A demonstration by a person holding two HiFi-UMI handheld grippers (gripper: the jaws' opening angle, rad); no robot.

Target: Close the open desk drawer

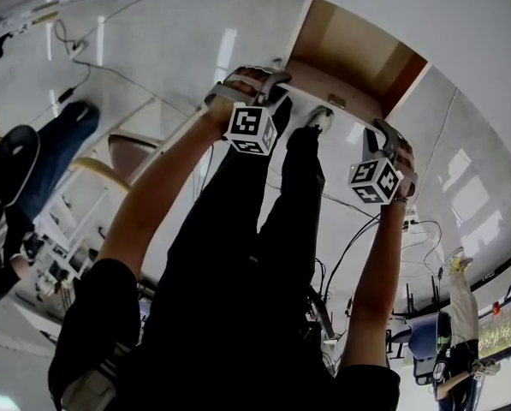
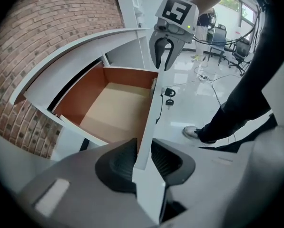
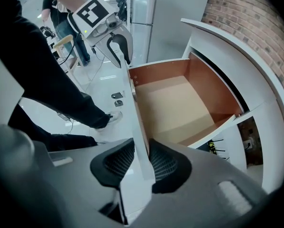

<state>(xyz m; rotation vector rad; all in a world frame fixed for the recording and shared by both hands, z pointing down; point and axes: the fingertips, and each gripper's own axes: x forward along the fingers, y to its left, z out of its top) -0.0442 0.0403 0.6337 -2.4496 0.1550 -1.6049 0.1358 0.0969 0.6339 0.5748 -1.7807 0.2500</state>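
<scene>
The white desk's drawer (image 1: 349,67) stands pulled out, its brown inside (image 2: 115,110) (image 3: 172,103) bare. Its white front panel (image 2: 151,113) (image 3: 137,113) runs on edge between both pairs of jaws. My left gripper (image 2: 144,148) (image 1: 259,88) points steeply down over one end of the panel's top edge, pads against both faces. My right gripper (image 3: 142,153) (image 1: 390,139) clamps the other end the same way. Each shows in the other's view, right gripper (image 2: 163,56) and left gripper (image 3: 119,51). Keys (image 2: 169,93) hang from the panel's lock.
The white desk top (image 2: 84,51) curves over the drawer, against a brick wall (image 2: 46,27) (image 3: 246,8). The person's black-trousered legs (image 1: 264,229) and a shoe (image 2: 194,133) stand just in front of the drawer. Cables (image 1: 358,238), chairs (image 2: 239,51) and other people (image 1: 41,161) are around on the glossy floor.
</scene>
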